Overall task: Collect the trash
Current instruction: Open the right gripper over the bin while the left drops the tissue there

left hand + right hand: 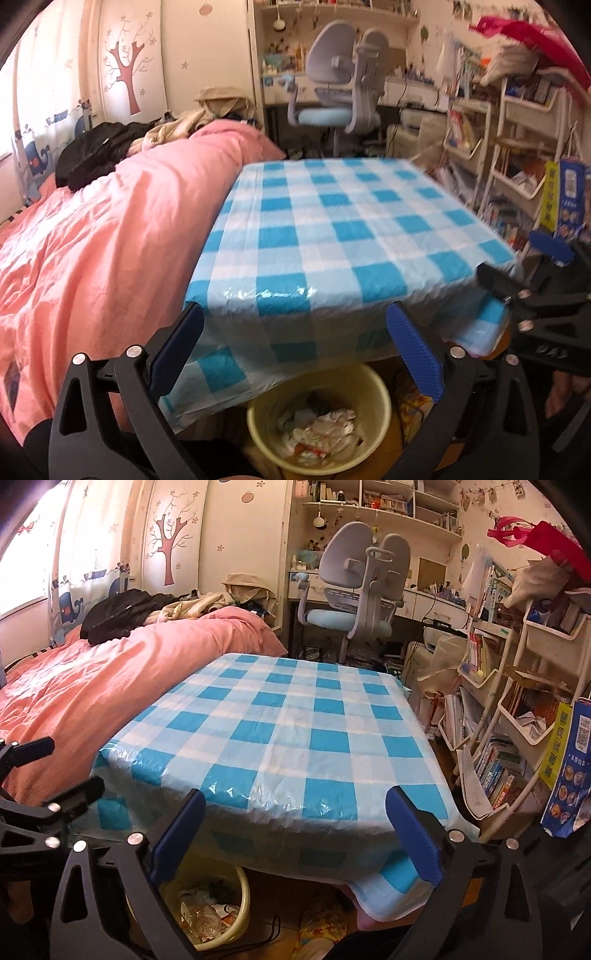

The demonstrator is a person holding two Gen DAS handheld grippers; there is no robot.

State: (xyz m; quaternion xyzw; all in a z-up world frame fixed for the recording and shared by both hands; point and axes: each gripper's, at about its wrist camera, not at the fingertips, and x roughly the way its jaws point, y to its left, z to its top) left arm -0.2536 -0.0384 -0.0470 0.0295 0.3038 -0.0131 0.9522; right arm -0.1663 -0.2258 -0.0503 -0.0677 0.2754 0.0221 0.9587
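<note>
both grippers hang at the near edge of the table [280, 738], which wears a blue-and-white checked plastic cloth with nothing lying on its top that either view shows. the left gripper [295, 354] has its jaws spread wide with nothing between them, and the right gripper [295, 834] is the same, spread and empty. the trash now sits in the yellow bin [373, 398], on the floor just under the table's near edge: crumpled white wrappers [321, 432] with a scrap of red and orange print fill its bottom. in the left wrist view the bin lies straight below and slightly ahead of the jaws, almost centred between them; in the right wrist view the same bin [242, 890] shows low and off to the left, past the left finger, so the left hand is plainly the nearer one to it. the right gripper appears at the right edge of the left view, beside the table corner. no loose piece with a readable long axis is visible on the table, and under the hanging cloth only a patterned slipper-like thing [321, 923] lies right of the bin. my judgement: the collecting looks nearly or wholly done, and any next reach would start from the bin side.
</note>
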